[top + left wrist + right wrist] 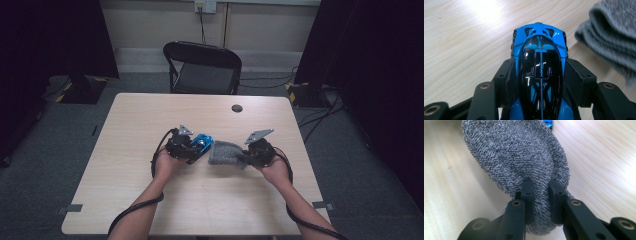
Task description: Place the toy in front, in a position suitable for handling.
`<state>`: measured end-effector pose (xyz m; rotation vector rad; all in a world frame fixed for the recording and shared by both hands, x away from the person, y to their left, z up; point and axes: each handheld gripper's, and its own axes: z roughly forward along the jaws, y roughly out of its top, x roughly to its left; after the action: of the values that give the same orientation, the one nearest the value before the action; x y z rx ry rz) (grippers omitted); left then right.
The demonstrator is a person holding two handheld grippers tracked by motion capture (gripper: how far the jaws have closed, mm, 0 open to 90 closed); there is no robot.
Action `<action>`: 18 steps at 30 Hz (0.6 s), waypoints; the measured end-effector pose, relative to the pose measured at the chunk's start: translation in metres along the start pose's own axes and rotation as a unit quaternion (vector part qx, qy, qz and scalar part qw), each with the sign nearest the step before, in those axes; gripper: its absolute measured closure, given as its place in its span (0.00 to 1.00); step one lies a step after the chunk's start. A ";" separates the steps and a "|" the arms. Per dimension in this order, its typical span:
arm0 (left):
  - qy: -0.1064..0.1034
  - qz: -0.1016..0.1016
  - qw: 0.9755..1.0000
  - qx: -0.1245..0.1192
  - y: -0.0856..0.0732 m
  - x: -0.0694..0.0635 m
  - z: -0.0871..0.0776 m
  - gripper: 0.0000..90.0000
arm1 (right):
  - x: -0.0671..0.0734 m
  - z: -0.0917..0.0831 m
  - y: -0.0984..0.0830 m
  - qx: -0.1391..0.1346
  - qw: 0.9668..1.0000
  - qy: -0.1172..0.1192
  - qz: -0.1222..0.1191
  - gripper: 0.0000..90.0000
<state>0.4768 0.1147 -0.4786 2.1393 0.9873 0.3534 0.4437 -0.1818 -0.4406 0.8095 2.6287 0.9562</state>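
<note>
A blue and black toy car [201, 144] [539, 72] is held just above the wooden table [210, 200], and my left gripper [192, 148] [540, 75] is shut on its sides with the nose pointing away from the jaws. To its right, a grey terry cloth [226, 154] [516, 155] [611, 35] hangs bunched from my right gripper [248, 156] [541, 202], whose jaws pinch a fold of it. Cloth and car sit close together near the table's middle, the cloth's edge next to the car's nose.
A small dark round disc [237, 108] lies near the table's far edge. A black folding chair [202, 67] stands behind the table. Cables trail from both grippers off the near edge. Dark curtains flank the room.
</note>
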 end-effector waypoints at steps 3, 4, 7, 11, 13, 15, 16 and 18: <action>0.000 0.000 1.000 0.000 0.000 0.000 0.000 0.49 | 0.010 0.004 0.000 0.002 1.000 0.010 -0.011 0.85; 0.001 0.000 1.000 0.001 0.000 0.000 0.000 0.49 | 0.012 0.005 0.000 0.004 1.000 0.014 -0.013 0.85; 0.001 0.000 1.000 0.003 0.001 0.000 0.000 0.49 | 0.020 0.007 -0.001 0.006 0.999 0.021 -0.024 0.85; 0.002 -0.002 1.000 0.002 0.001 0.000 0.000 0.49 | 0.036 0.011 0.002 0.008 0.998 0.041 -0.045 0.85; 0.002 -0.001 1.000 0.002 0.001 -0.001 0.000 0.49 | 0.039 0.012 0.003 0.011 0.998 0.044 -0.052 0.85; 0.000 -0.004 1.000 0.001 0.000 0.000 0.000 0.49 | 0.047 0.016 0.006 0.012 0.996 0.055 -0.066 0.85; 0.000 -0.004 1.000 0.001 0.000 0.000 0.000 0.49 | 0.050 0.018 0.008 0.012 0.996 0.059 -0.070 0.85; 0.000 -0.006 1.000 0.000 0.000 0.000 0.000 0.49 | 0.057 0.023 0.011 0.013 0.995 0.067 -0.077 0.85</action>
<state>0.4767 0.1143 -0.4785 2.1333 0.9988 0.3478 0.4109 -0.1301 -0.4525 0.5549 2.7740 0.9677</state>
